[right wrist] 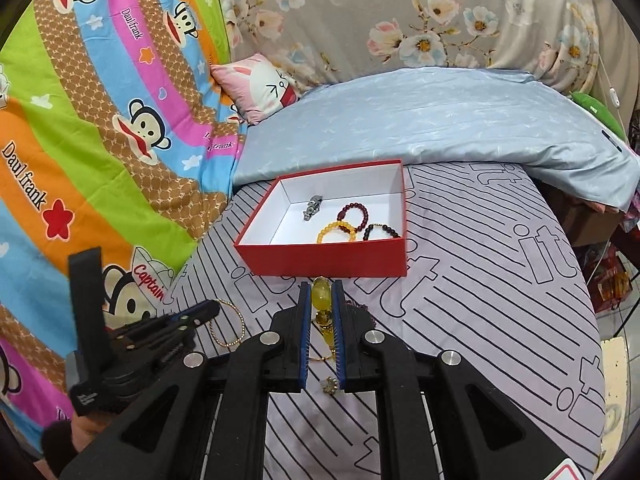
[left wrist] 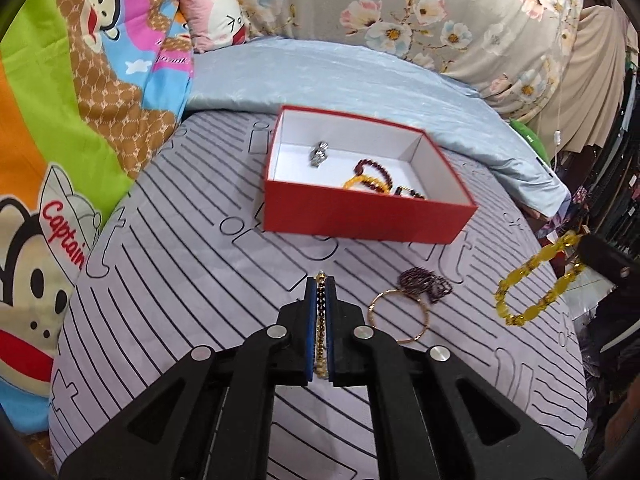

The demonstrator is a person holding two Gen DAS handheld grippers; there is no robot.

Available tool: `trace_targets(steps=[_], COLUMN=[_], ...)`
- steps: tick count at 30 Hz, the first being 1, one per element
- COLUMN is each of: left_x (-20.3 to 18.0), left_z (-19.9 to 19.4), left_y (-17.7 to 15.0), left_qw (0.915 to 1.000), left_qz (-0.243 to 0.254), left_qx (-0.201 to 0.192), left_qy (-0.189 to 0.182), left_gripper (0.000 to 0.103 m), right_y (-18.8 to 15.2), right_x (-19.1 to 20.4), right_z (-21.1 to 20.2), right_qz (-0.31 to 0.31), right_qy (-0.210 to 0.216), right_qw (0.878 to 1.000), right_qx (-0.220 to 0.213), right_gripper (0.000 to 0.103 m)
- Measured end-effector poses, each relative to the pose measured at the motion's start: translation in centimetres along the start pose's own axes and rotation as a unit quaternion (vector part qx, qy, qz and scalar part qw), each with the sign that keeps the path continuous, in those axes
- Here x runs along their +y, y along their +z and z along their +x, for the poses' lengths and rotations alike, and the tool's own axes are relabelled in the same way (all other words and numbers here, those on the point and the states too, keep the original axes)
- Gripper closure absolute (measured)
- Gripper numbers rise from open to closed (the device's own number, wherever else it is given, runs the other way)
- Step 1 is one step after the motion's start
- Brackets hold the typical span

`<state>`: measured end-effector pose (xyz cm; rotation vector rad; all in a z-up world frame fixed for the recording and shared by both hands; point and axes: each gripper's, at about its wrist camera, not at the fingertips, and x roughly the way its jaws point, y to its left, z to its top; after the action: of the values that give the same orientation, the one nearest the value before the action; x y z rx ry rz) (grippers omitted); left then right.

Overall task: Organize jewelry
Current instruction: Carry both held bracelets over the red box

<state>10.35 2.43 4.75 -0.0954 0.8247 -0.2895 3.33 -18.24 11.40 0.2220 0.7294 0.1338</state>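
Observation:
My left gripper [left wrist: 320,280] is shut on a thin gold chain bracelet [left wrist: 320,332], held above the striped sheet. The right wrist view shows that gripper [right wrist: 210,311] at the left with the chain [right wrist: 230,325] looping below it. My right gripper [right wrist: 321,284] is shut on a chunky yellow bracelet [right wrist: 321,295], which hangs from it [left wrist: 584,246] at the right edge as a loop [left wrist: 532,292]. Ahead, an open red box [left wrist: 360,216] [right wrist: 320,260] holds a silver piece [left wrist: 319,153], a dark red bead bracelet [left wrist: 372,169] and a yellow one [left wrist: 362,182].
A gold bangle [left wrist: 398,316] and a dark purple beaded piece [left wrist: 424,286] lie on the striped sheet [left wrist: 180,260] near the box. A blue quilt [left wrist: 340,76] lies behind, a cartoon monkey blanket [left wrist: 60,140] at the left. The bed ends at the right over a cluttered floor.

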Motion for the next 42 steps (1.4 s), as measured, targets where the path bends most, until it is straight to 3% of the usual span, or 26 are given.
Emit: trace_targets(steps=[9,18,25,30,36,42], left_x=[-1.2,-2.3,-2.3,-1.6,-1.2,-1.0], left_z=[-1.2,0.6,5.6,9.4,13.2,15.7], left_y=[2.6,8.6,12.9,14.5,14.6,14.2], left_qw=[0.9996,0.9984,0.9992,0.9998,0.9999,0.9994], left_qz=[0.008,0.023,0.021,0.011,0.007,0.011], left_qx=[-0.015,-0.041,-0.031,-0.014,0.009,0.025], left_qy=[-0.024,-0.033,-0.013,-0.002,0.010,0.023], left_gripper=[0.100,0.100,0.100,0.100,0.100,0.099], right_y=[0.3,5.9,10.6,12.2,12.3,11.8], right_x=[-0.6,0.2,0.4,0.4,-0.9,-2.6], right_z=[1.5,4.5,10.1,14.4,19.4,22.4], right_qz=[0.000,-0.029,-0.036,-0.032,-0.013,-0.022], right_qy=[-0.012,-0.014,-0.010,-0.001,0.005,-0.040], right_qw=[1.000,0.999,0.999,0.999,0.999,0.997], right_qx=[0.010,-0.018,-0.012,0.004,0.041,0.058], right_gripper=[0.093,0.093,0.093,0.093,0.093,0.092])
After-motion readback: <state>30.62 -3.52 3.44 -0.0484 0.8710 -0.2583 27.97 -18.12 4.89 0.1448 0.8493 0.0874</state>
